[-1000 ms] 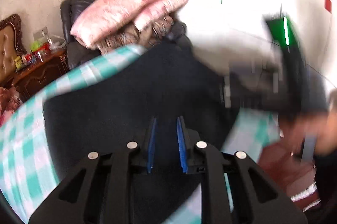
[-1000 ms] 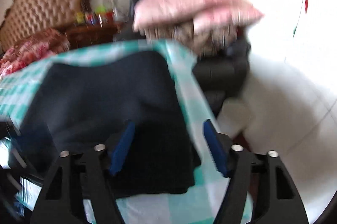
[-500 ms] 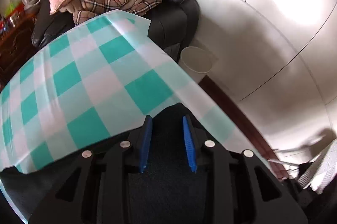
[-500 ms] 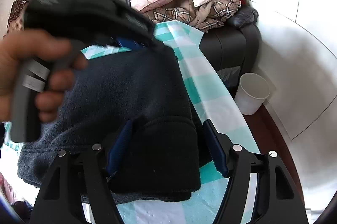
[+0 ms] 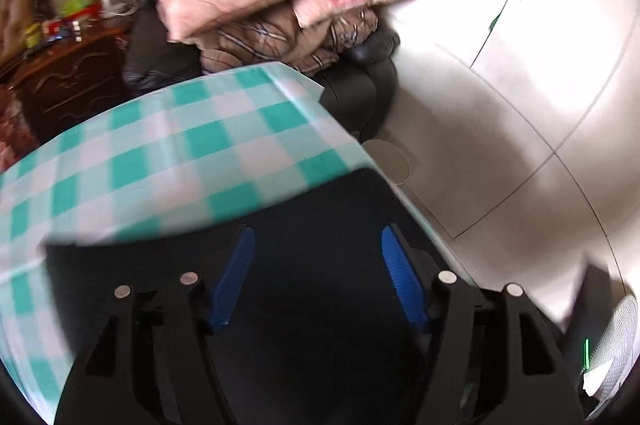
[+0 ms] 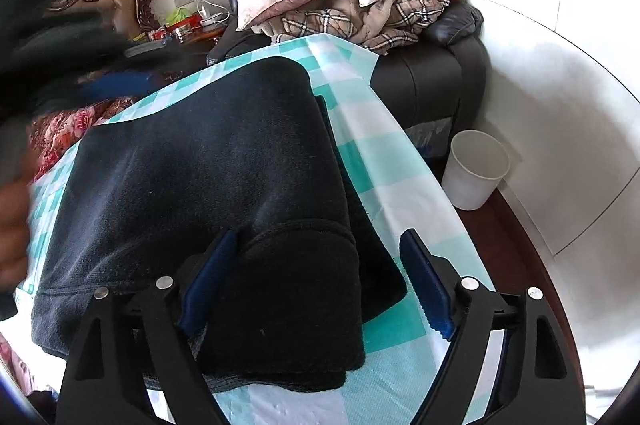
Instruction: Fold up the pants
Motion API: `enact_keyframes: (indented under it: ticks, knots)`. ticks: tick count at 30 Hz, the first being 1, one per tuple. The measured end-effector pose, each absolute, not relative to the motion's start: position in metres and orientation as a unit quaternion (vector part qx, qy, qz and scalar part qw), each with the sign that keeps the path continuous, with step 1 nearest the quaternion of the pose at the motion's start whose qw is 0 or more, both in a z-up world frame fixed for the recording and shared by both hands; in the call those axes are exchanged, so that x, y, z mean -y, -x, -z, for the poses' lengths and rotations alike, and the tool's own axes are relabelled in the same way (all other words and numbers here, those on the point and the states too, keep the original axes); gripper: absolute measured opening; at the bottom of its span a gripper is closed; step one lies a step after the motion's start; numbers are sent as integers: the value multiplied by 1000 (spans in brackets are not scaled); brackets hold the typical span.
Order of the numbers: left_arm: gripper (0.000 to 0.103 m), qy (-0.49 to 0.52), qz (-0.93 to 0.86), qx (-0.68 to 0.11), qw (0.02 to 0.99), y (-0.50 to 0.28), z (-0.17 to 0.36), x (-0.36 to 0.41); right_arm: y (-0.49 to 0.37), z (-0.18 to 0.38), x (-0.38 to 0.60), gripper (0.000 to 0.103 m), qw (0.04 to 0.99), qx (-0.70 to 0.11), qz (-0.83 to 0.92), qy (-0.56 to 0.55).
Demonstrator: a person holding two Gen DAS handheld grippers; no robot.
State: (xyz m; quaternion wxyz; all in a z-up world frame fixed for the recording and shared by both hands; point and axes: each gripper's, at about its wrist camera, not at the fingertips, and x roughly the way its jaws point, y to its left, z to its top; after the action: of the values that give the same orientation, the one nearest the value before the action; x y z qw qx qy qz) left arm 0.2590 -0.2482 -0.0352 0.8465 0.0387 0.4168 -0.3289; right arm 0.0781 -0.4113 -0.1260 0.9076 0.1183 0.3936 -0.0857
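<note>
The left hand-held gripper (image 5: 316, 275), pinched narrow on cloth half a second ago, now stands wide, its blue pads apart over the dark navy fleece pants (image 6: 208, 193) at the bottom of the left wrist frame. The right hand-held gripper (image 6: 316, 279) is wide as before, straddling the thick folded end near the lower centre. The pants lie as a folded stack on the green-and-white checked table (image 6: 404, 177). By my judgement the fold is laid and released; only tidying remains.
</note>
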Motion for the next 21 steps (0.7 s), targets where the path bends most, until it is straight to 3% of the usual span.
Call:
enact_keyframes:
  ticks: [8, 18, 21]
  knots:
    - [71, -58, 264, -390, 880, -156, 72, 131, -79, 126, 408, 81, 908, -394, 98, -107]
    - [71, -88, 246, -416, 871, -144, 107, 124, -76, 124, 404, 81, 908, -393, 104, -98]
    - [77, -67, 258, -421, 867, -143, 100, 117, -76, 125, 402, 81, 908, -394, 107, -91]
